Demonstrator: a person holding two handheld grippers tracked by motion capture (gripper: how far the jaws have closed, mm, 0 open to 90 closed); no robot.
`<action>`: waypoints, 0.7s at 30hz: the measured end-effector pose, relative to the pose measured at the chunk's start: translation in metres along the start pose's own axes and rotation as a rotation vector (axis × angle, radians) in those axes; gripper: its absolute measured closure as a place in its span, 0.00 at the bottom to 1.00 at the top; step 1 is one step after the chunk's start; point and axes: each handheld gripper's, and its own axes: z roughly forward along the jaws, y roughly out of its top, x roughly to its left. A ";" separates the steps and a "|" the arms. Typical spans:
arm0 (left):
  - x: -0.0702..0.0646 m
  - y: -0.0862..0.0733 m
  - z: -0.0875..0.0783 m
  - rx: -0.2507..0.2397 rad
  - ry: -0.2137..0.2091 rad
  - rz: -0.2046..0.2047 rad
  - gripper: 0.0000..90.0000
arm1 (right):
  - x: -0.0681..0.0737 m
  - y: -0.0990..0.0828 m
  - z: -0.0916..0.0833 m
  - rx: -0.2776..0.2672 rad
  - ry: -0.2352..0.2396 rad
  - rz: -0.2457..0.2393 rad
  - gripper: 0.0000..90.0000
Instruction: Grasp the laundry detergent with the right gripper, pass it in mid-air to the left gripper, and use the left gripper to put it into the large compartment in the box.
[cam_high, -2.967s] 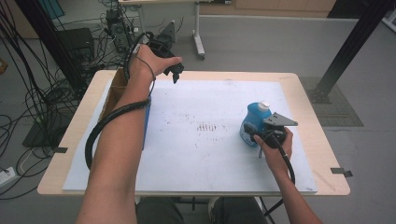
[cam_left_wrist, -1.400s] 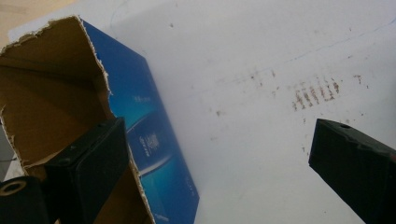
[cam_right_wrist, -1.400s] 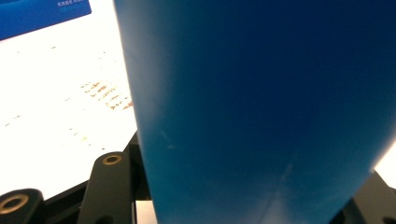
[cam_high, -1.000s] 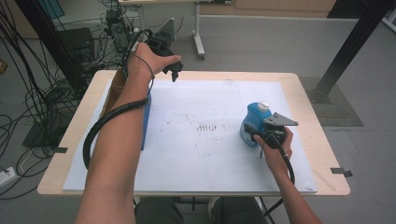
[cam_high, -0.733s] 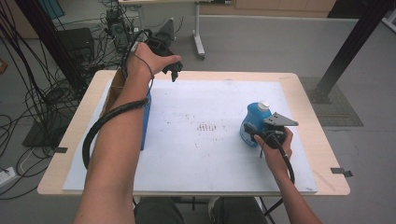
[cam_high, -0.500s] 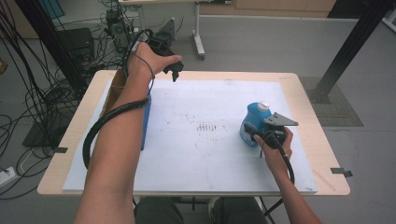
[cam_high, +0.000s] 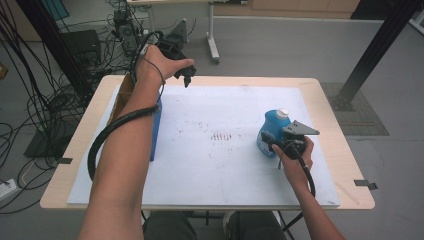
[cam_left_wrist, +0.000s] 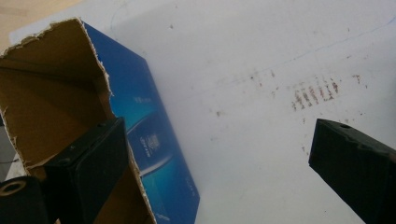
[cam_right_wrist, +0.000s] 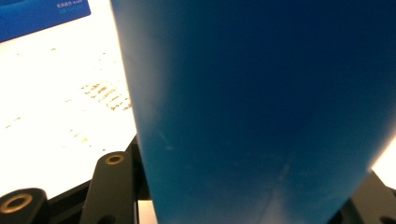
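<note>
- High view: the right gripper is clamped on the lower body of the blue bottle, which stands upright on the white sheet, well to the right of the blue box.
- Right gripper view: the blue bottle sits between the jaws and close against the camera; the grip appears firm.
- Left gripper view: the left gripper has its jaws wide apart and holds nothing. One jaw hangs over the torn open mouth of the blue box; the other hangs over bare sheet beside the box.
- Judged step: carrying the bottle to the box.
- Procedure: maintain the clamp, lift the bottle straight up clear of the sheet, then travel toward the box.
- Keep the bottle upright so the white cap stays on top.
- Steady the box with the left gripper before insertion; torn cardboard edges may catch the bottle.
</note>
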 end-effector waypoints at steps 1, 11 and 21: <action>0.000 0.000 0.000 -0.002 -0.001 -0.001 0.06 | 0.000 0.000 0.000 0.000 0.000 0.000 0.49; -0.002 0.001 -0.002 -0.005 -0.002 0.007 0.06 | 0.000 0.000 0.000 0.003 -0.001 0.001 0.49; -0.002 0.001 -0.004 -0.008 -0.005 0.012 0.06 | 0.000 0.002 0.001 0.012 0.004 0.000 0.49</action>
